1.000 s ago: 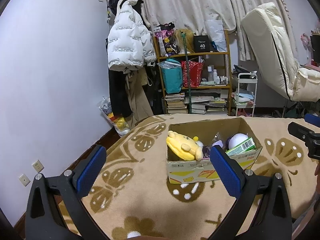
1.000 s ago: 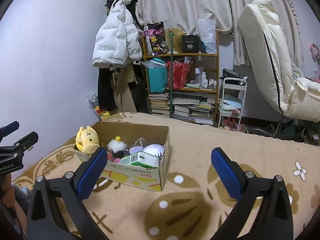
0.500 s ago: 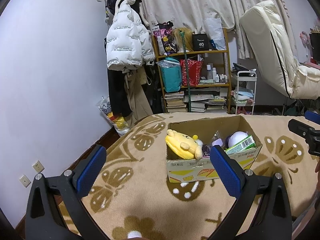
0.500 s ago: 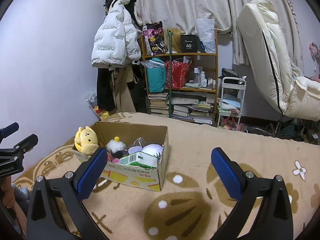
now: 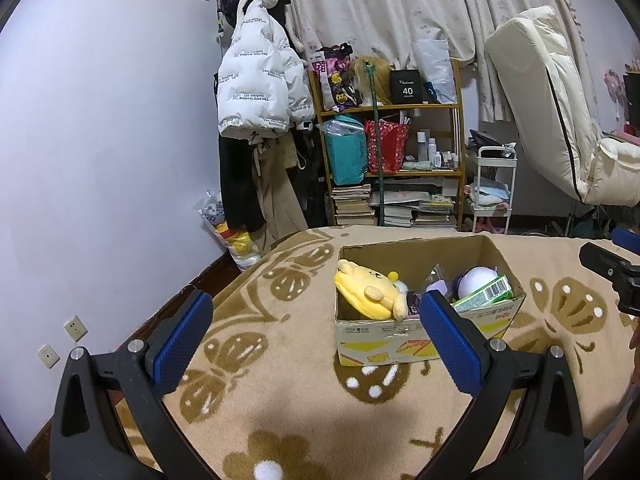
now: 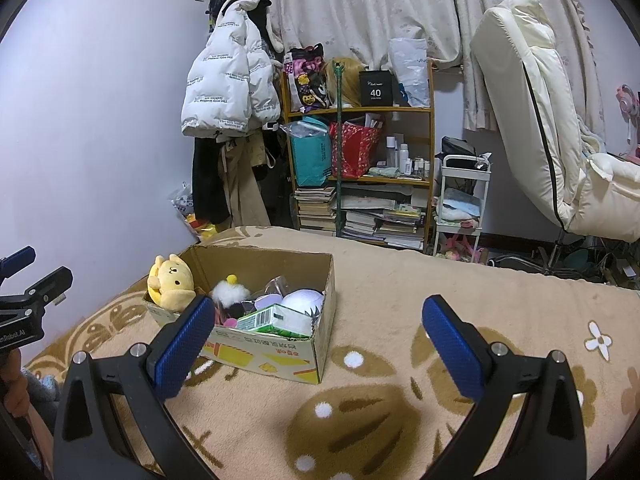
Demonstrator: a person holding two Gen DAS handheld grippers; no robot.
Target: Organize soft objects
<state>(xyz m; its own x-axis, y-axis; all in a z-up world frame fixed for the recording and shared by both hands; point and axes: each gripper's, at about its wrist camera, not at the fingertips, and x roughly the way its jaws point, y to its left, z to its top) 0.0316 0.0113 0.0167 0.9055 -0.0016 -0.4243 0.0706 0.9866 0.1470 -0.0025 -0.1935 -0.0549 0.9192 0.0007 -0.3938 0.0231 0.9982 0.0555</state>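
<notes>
An open cardboard box (image 5: 424,336) stands on the tan patterned blanket (image 5: 280,360); it also shows in the right wrist view (image 6: 276,356). In it lie a yellow plush dog (image 5: 370,292) (image 6: 170,280), a white fluffy toy (image 6: 231,292), a white and purple ball plush (image 5: 478,280) (image 6: 302,302) and a green packet (image 5: 486,294) (image 6: 274,318). My left gripper (image 5: 316,336) is open and empty, short of the box. My right gripper (image 6: 316,336) is open and empty, to the box's right.
A wooden shelf (image 5: 392,160) with bags, bottles and stacked books stands at the back. A white puffer jacket (image 5: 260,92) hangs on the wall. A cream recliner (image 6: 560,140) and a small white cart (image 6: 460,208) stand at the right.
Both grippers have shifted only slightly; the box sits a touch lower and closer in the left view. Nothing was taken or let go.
</notes>
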